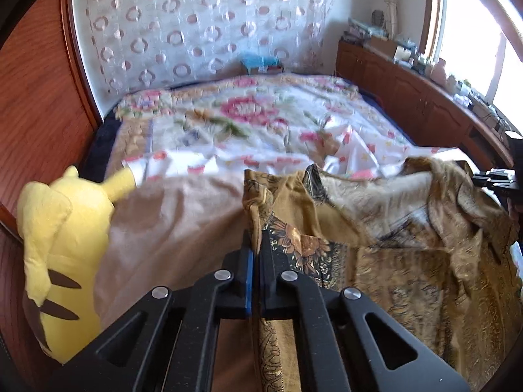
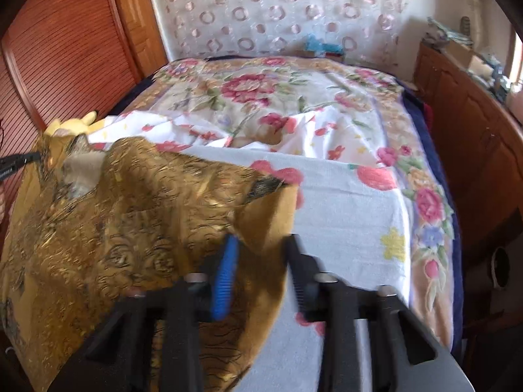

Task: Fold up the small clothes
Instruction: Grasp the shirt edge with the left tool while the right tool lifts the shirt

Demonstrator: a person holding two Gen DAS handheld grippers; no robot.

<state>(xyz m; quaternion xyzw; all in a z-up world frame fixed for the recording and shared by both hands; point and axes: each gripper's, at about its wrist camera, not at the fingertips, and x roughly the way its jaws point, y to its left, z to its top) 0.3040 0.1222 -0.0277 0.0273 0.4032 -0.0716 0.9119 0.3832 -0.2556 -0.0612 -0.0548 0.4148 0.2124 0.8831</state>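
A small brown-gold patterned garment (image 1: 402, 228) lies spread on the bed, partly lifted. My left gripper (image 1: 256, 238) is shut on a bunched edge of the garment, which hangs between its jaws. In the right wrist view the same garment (image 2: 137, 209) covers the left half of the bed. My right gripper (image 2: 261, 245) is open, with the garment's right edge lying between its blue-padded finger (image 2: 225, 274) and its black finger (image 2: 299, 261). The right gripper also shows at the far right of the left wrist view (image 1: 497, 179).
A yellow Pikachu plush (image 1: 62, 248) sits at the bed's left edge. The bed has a floral cover (image 2: 278, 98) and a white towel (image 2: 346, 209). A wooden wardrobe (image 2: 59, 49) stands on the left, and a cluttered wooden cabinet (image 1: 408, 88) on the right.
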